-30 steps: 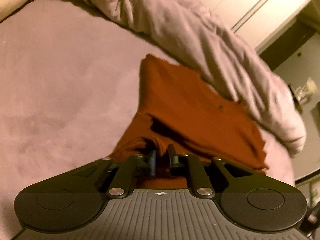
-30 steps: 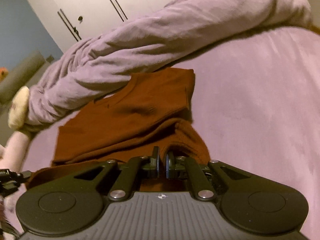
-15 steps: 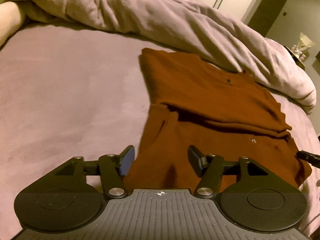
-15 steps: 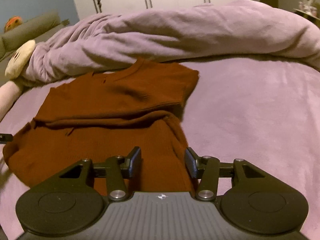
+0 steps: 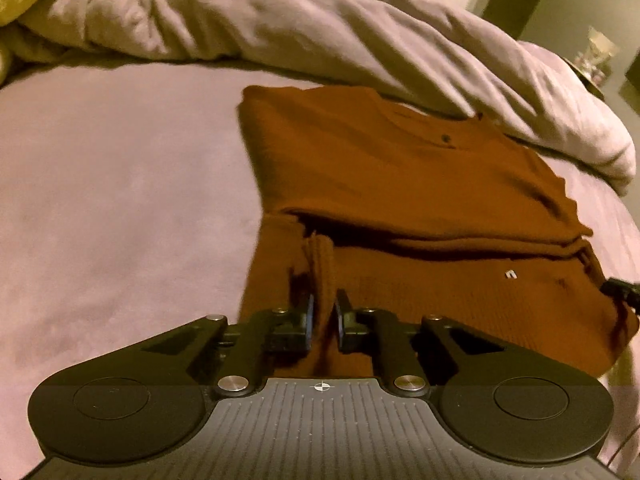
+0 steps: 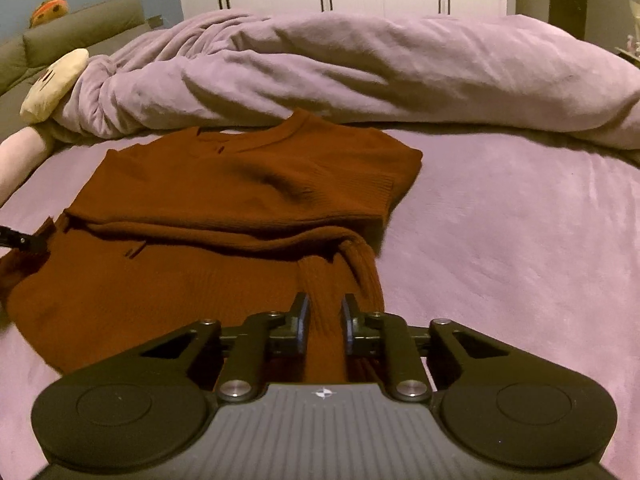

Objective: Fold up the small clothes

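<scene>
Rust knit sweater [image 5: 400, 184] lies flat on the bed [image 5: 120, 168], w/ far edge beside the bunched duvet [image 5: 320, 36], upper part already folded over lower. Left gripper [image 5: 322, 312]: fingers narrow, pinching a raised ridge of hem at the garment's near left corner. Right gripper [image 6: 323, 316]: fingers narrow, clamped on a ridge of hem at near right corner. Judgement: fabric soft, light, limp, ribbed so not slippery; will sag betw. grips. Best hold = hem corners, both layers, lifted evenly.
</scene>
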Demonstrator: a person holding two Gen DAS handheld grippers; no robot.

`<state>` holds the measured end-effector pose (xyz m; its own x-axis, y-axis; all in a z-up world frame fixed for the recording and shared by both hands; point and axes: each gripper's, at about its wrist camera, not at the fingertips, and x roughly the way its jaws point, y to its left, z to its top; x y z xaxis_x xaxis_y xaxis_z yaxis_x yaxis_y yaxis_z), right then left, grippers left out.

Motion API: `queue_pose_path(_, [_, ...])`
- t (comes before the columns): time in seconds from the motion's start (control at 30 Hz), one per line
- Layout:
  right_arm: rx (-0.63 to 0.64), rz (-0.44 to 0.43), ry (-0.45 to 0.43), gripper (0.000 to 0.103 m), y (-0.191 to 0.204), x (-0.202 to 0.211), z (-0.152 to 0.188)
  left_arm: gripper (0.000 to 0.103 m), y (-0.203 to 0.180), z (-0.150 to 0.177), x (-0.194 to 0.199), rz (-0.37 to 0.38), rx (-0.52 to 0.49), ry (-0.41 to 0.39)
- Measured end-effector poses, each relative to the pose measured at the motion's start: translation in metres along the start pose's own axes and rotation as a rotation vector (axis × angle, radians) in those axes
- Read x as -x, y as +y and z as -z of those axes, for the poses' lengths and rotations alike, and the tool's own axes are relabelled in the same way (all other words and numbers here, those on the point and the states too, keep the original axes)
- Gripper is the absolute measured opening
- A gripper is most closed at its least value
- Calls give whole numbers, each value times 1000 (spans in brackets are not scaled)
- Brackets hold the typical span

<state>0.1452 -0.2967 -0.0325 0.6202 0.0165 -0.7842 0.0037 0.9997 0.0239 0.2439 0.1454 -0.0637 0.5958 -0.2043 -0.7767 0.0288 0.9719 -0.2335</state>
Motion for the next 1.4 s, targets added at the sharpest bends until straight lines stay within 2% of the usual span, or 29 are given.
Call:
queue_pose_path(0.17, [14,3,30,16,0,-8,-1,10,-5,-2,-3,8,-21,14])
queue_pose_path(0.27, [-16,-15,45,19,-4,-14,-4,19,-3,-2,-7,28,1,26])
queue_pose_path(0.3, [-24,-23,44,21,-5,-14,-5,25,-1,-2,-8,46,13,30])
queue_pose_path(0.33, [-24,-33,46,22,-5,-14,-6,26,-1,-2,-8,54,19,31])
queue_pose_path(0.47, [36,-45,26,22,2,-12,-8,25,-3,-1,-8,32,-2,26])
queue_pose_path(0.53, [51,-64,29,22,4,-14,-9,20,-5,-1,-7,39,-5,23])
queue_pose_path(0.67, [79,-60,42,22,11,-22,-8,18,-7,-2,-9,21,-26,30])
queue_pose_path(0.87, [26,-31,59,21,6,-33,-12,18,0,-2,-17,2,-3,61])
queue_pose_path(0.93, [10,-21,49,17,5,-32,-11,15,2,-2,-19,-2,1,69])
queue_pose_path(0.97, [17,-13,42,10,7,-31,-11,12,2,-3,-19,-6,7,67])
queue_pose_path(1.03, [40,-3,23,7,12,-26,-9,7,2,-4,-14,-10,18,56])
queue_pose_path(1.2, [6,-35,-58,6,14,1,-16,7,-4,-11,18,18,-4,-3])
queue_pose_path(1.4, [-21,-44,-149,6,12,22,-40,7,-4,-44,58,31,-3,-109])
